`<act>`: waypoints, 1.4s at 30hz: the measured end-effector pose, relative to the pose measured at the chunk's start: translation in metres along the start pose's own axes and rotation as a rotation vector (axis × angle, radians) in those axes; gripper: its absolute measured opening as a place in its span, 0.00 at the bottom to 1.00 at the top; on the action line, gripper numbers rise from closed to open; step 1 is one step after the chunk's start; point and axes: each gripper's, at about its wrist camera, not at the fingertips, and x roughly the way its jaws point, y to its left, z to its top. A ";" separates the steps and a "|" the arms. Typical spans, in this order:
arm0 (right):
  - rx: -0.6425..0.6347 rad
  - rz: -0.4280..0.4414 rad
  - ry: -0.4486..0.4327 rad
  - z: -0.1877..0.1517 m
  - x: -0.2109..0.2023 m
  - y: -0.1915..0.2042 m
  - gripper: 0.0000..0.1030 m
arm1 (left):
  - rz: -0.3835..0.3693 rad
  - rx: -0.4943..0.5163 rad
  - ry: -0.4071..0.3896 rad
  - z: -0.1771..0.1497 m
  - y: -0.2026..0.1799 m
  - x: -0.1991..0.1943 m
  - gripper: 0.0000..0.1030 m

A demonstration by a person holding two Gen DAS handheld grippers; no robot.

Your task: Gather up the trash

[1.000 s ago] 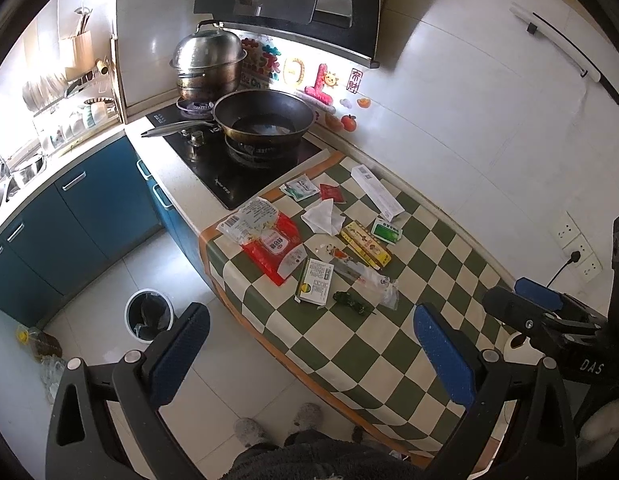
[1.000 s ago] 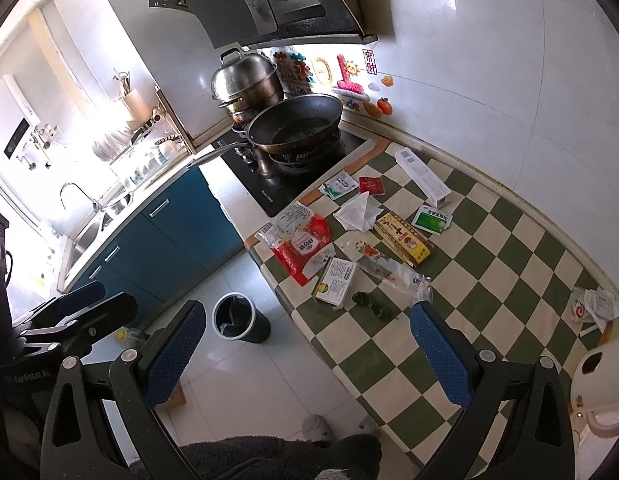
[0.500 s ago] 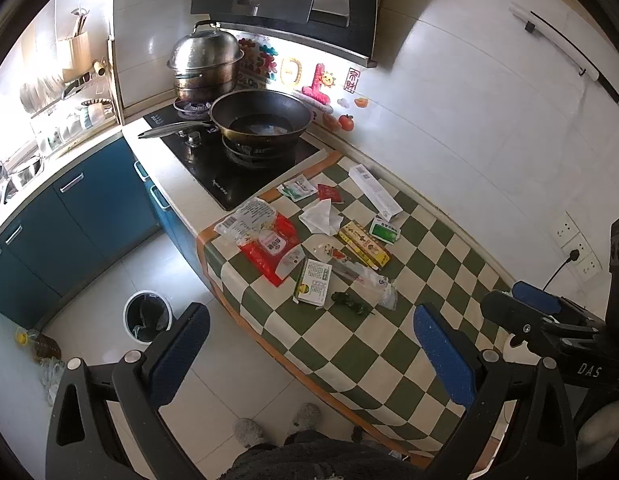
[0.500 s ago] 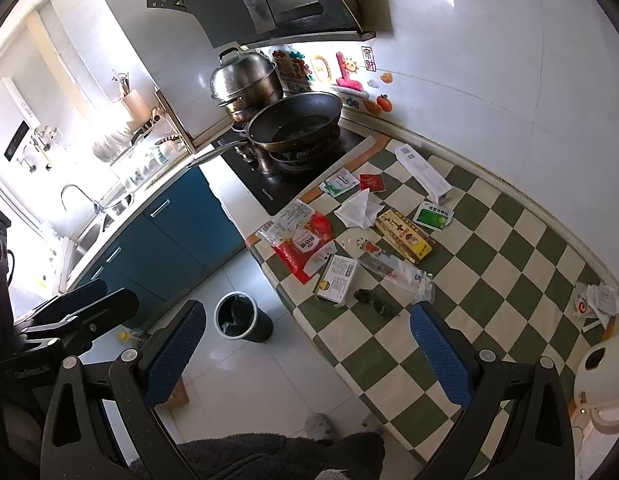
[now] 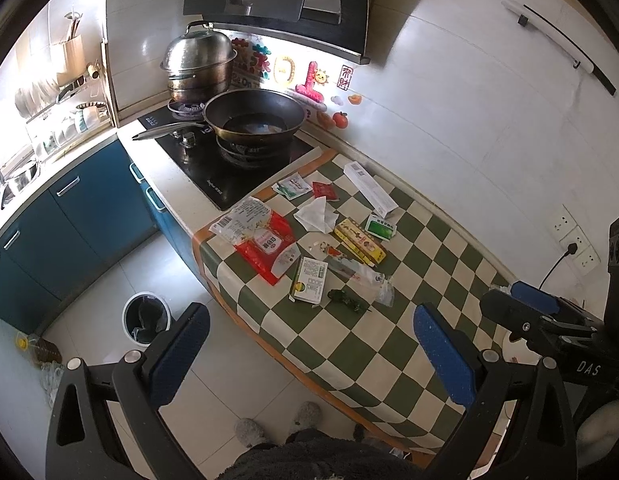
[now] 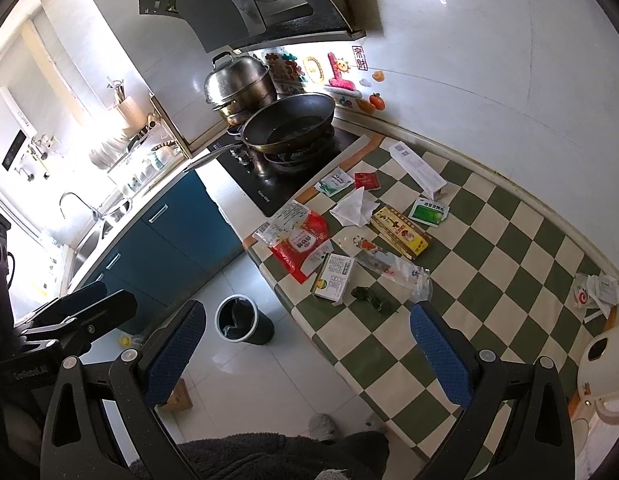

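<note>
A: Why are both tools held high?

B: A survey is judged likely: left gripper point(image 5: 309, 350) and right gripper point(image 6: 307, 354) are spread, nothing pinched. The trash point(image 5: 309, 240) is scattered at frame centre on the checked table point(image 5: 429, 264).

A: Obstacles?

B: The wok point(image 5: 255, 118), upper centre, is kept clear; the bin point(image 5: 146, 318) is seen lower left.

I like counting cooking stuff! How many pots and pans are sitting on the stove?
2. The steel pot with a lid sits on the back burner. The dark frying pan sits on the front burner, nearer the checkered table. Nothing seems hidden behind them.
</note>
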 end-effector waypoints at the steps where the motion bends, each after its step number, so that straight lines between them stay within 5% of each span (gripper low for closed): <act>1: 0.000 0.000 0.001 0.000 0.000 0.000 1.00 | 0.000 0.001 0.000 0.000 -0.001 0.000 1.00; 29: 0.010 0.004 -0.004 -0.001 0.000 -0.006 1.00 | -0.024 0.018 0.007 0.001 -0.001 -0.003 1.00; 31: 0.023 -0.012 -0.008 -0.001 0.001 -0.009 1.00 | 0.010 0.033 -0.011 0.005 0.006 0.000 1.00; 36: 0.102 -0.133 -0.030 0.004 0.017 -0.012 1.00 | 0.275 0.090 -0.065 0.025 0.029 0.040 1.00; 42: 0.164 -0.283 0.004 0.022 0.089 -0.043 1.00 | 0.388 0.033 0.052 0.049 0.076 0.137 1.00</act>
